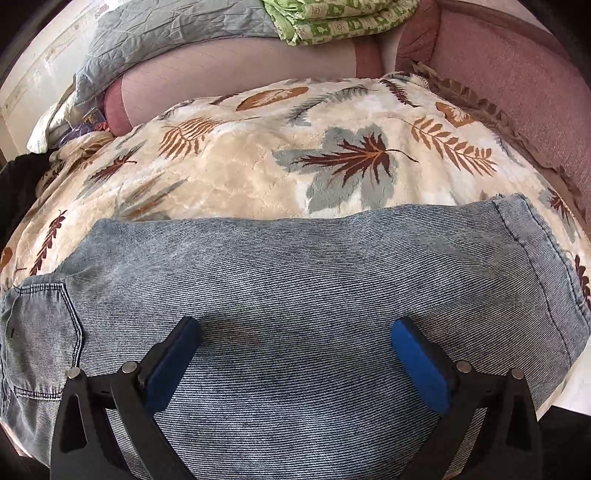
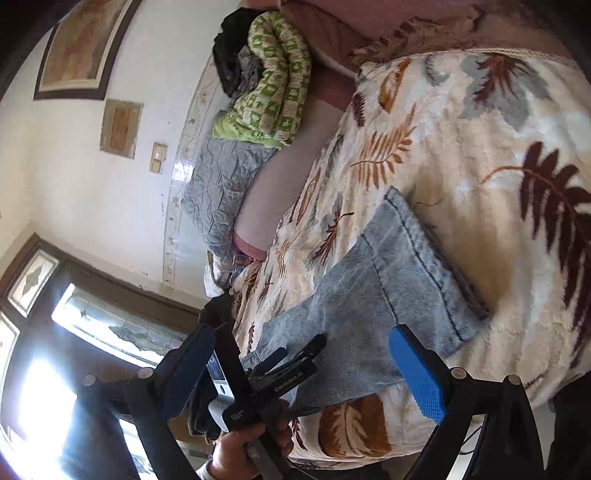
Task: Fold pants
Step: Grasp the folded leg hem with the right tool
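Observation:
Light blue denim pants [image 1: 295, 280] lie folded lengthwise across a leaf-patterned blanket [image 1: 240, 173], back pocket at the left, leg hems at the right. My left gripper [image 1: 295, 328] is open and empty, just above the pants' middle. The right wrist view is tilted and shows the hem end of the pants [image 2: 388, 288]. My right gripper [image 2: 303, 350] is open and empty, raised above the hem end. The left gripper [image 2: 288, 362], held in a hand, shows there over the pants.
The blanket covers a bed with a pink padded surround [image 1: 517, 81]. A green patterned quilt [image 1: 332, 18] and a grey quilt [image 1: 166, 29] lie at the far side. A wall with framed pictures [image 2: 81, 44] and a bright window [image 2: 110, 325] lie beyond.

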Motion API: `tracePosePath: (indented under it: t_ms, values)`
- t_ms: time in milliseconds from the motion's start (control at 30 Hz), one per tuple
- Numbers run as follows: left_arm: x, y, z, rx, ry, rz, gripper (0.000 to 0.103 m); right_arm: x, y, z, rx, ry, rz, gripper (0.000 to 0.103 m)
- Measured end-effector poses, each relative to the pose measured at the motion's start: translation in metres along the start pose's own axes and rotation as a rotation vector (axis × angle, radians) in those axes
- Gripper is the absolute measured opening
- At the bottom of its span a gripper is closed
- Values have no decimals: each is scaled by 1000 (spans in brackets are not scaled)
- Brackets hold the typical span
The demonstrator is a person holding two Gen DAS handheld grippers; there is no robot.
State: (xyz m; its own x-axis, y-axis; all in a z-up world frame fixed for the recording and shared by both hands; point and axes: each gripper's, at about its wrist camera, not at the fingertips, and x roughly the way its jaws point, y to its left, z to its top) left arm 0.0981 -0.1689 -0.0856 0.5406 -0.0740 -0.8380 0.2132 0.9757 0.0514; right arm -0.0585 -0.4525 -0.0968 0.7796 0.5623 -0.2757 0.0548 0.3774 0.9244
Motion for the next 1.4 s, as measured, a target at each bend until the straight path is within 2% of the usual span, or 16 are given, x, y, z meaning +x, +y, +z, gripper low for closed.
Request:
tracePosePath:
  t_ms: [167,233,333,367,400,500,667,900,933,1000,1033,1067,1200,1300,1367,1400]
  values:
    - [-16,3,8,-31,-64,-54,103,-14,-28,-4,118,-30,-39,97]
    - [-14,2,11,-32,-60,-77,103,-12,-33,-2,139,-33,-51,97]
    - [9,-4,7,10,10,-39,103,-1,-34,2,140,-19,-77,97]
    - [12,-4,4,9,8,-41,103,4,-35,3,145,-12,-79,97]
    - [10,-3,3,1,-14,-44,103,9,-35,5,149,1,-105,97]
    - [11,-2,3,0,-7,-47,103,20,-42,5,177,23,-192,95]
    - [12,-2,2,7,-21,-49,103,18,-46,6,186,2,-227,90]
    - [12,-2,1,6,-24,-52,103,30,-45,17,219,3,-287,89]
    - [12,-2,1,6,-23,-51,103,30,-44,17,221,0,-306,83]
    - [12,-2,2,4,-16,-52,103,28,-47,17,229,-2,-349,64]
    - [12,-2,3,3,-14,-52,103,25,-51,17,245,-3,-359,47]
    - [12,-2,2,4,-14,-51,103,23,-57,17,263,-1,-361,35]
    - [11,-3,1,4,-19,-41,103,19,-61,15,247,-1,-356,26]
    - [2,0,6,-17,29,-48,103,21,-47,16,171,-9,-388,23]
    - [-15,1,4,-28,-32,-70,103,21,-44,17,149,-11,-400,22]
    - [-20,-2,1,-5,-60,-52,103,22,-42,17,137,-12,-410,22]
